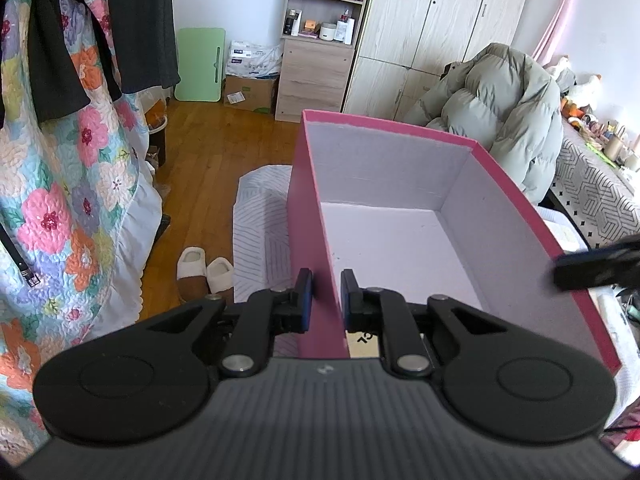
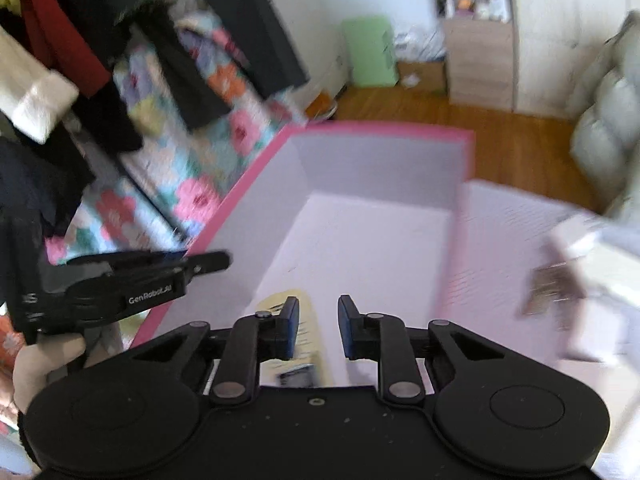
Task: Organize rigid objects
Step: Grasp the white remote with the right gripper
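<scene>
Left gripper (image 1: 326, 296) clamped on pink box (image 1: 308, 216) wall; right gripper (image 2: 318, 328) jaws apart, empty

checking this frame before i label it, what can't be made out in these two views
- Pale yellow flat packet in the pink cardboard box: right wrist view, print blurred, near end hidden by right gripper.
- Same packet, left wrist view: only a sliver shows behind left gripper, clamped on the box wall.
- Small items right of the box, right wrist view: motion blur, unidentifiable.

Home bedroom: floral quilt (image 1: 60, 184), wooden wardrobe (image 1: 432, 28), shelf of toiletries (image 1: 324, 4), slippers (image 1: 204, 272) on wood floor (image 1: 224, 148), puffer jacket (image 1: 504, 112) dumped nearby.
</scene>
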`<act>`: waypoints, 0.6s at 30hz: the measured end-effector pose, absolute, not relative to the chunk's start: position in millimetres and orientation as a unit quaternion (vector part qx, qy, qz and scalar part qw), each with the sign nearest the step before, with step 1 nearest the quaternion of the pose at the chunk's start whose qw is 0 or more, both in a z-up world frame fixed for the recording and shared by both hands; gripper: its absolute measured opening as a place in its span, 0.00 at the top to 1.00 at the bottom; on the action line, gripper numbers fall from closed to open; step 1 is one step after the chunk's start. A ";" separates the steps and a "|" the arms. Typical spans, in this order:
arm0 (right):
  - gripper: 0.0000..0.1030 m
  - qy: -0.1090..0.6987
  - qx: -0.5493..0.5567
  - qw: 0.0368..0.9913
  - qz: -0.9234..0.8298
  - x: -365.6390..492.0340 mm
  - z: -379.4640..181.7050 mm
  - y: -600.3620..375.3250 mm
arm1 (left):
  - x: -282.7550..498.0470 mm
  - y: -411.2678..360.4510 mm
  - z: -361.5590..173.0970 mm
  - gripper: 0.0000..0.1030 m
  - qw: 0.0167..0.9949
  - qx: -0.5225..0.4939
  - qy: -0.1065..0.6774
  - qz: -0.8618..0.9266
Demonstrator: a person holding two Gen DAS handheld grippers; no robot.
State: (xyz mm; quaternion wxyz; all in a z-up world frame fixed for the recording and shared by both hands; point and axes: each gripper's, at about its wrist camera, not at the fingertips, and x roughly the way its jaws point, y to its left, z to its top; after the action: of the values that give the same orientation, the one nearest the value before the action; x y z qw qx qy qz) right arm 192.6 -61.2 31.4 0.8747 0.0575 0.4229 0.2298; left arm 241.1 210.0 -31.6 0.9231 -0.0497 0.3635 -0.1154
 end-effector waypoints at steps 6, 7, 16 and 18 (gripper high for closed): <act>0.65 0.460 0.034 0.879 0.121 176.0 22.7 -128.2 | 240.9 207.7 -33.7 0.87 0.923 -0.040 0.366 -0.110; 0.63 0.468 0.021 0.878 0.103 174.7 16.2 -134.4 | 240.8 207.3 -33.8 0.87 0.923 -0.040 0.367 -0.110; 0.47 0.504 -0.002 0.863 0.034 185.8 -37.7 -161.8 | 241.4 204.6 -32.5 0.88 0.923 -0.038 0.370 -0.101; 0.44 0.502 -0.023 0.864 0.030 189.4 -44.0 -157.5 | 241.0 204.1 -32.4 0.88 0.923 -0.038 0.370 -0.100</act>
State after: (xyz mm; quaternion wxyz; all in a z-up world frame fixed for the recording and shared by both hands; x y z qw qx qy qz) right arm 189.4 -157.5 -44.0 0.8642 -0.0227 0.5018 0.0304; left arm 241.0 204.1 -32.4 0.9228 -0.0377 0.3702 -0.1000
